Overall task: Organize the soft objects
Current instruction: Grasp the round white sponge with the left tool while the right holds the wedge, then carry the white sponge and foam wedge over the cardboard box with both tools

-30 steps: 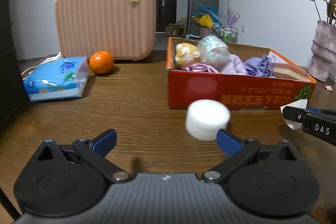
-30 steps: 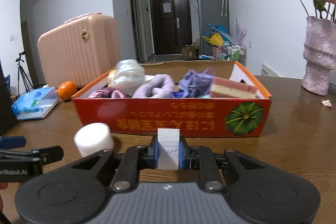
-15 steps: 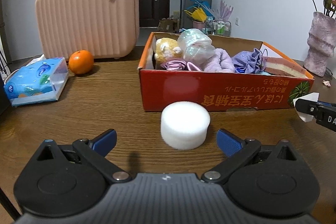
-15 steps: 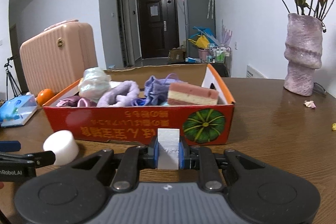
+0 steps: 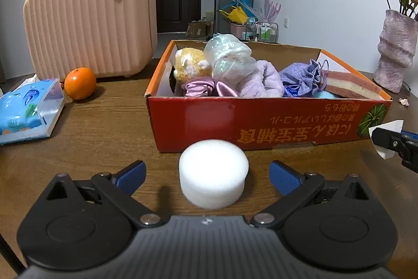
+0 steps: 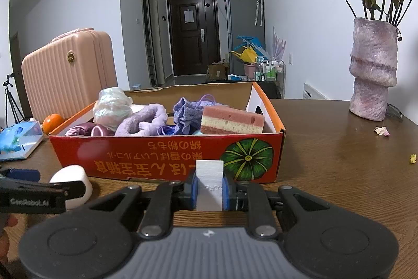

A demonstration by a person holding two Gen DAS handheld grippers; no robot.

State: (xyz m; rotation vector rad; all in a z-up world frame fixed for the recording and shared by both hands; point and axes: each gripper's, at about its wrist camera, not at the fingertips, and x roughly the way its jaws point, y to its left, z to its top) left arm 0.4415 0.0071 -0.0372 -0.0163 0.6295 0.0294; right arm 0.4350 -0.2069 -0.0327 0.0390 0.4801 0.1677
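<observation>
Mid-frame, the red cardboard box (image 5: 261,119) holds soft items; below it the white foam cylinder (image 5: 213,173) sits between the left gripper (image 5: 207,175)'s wide-open jaws, untouched; lower centre, the right gripper (image 6: 209,191) clamps a white foam block (image 6: 209,181)

Suitcase (image 5: 88,20), orange (image 5: 80,83), tissues (image 5: 28,110), vase (image 6: 373,69)

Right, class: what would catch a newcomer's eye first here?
The red box at mid-table, heaped with soft things, draws the eye first. Just before it a white foam puck lies between the open left claw; the right claw pinches a white foam block.
</observation>
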